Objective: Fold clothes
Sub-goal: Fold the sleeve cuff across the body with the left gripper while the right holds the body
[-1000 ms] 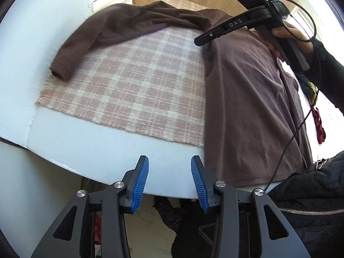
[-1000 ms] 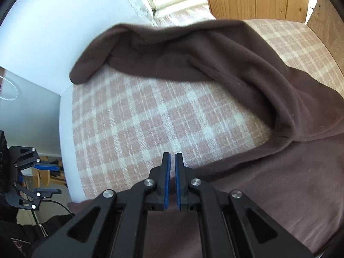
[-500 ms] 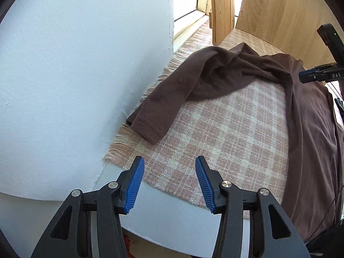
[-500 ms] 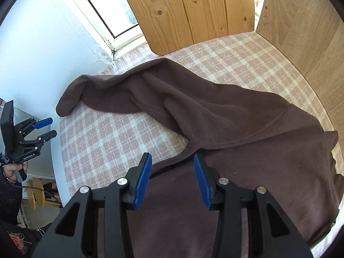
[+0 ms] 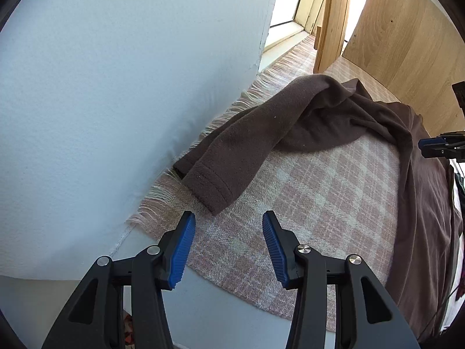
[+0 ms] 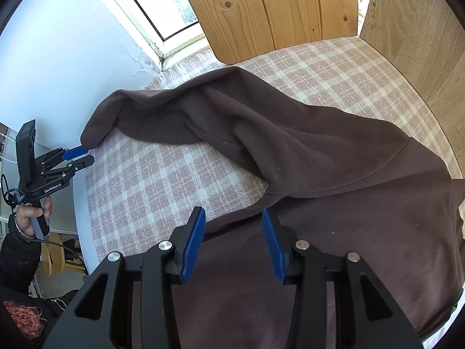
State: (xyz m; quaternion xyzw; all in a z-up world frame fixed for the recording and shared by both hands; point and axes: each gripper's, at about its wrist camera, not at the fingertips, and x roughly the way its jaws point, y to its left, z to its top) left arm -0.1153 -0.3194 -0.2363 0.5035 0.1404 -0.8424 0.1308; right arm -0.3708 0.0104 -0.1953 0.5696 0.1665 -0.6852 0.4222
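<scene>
The left gripper is held with its blue-padded jaws spread wide and nothing between them. Just beyond the jaws, near but not touched, the ribbed cuff of a dark brown fleece sweater is seen lying on a pink and cream checked woven cloth with a fringed edge. The sleeve is stretched away from the cuff along a pale blue-white wall.

The right gripper is likewise held with its jaws parted and empty. It is poised over the sweater's body, whose side edge is seen crossing between the jaw tips. The sleeve is laid out leftward from the armpit fold across the checked cloth. Behind the cloth, light wooden boards are stood upright. A hand is seen holding the left gripper's handle.
</scene>
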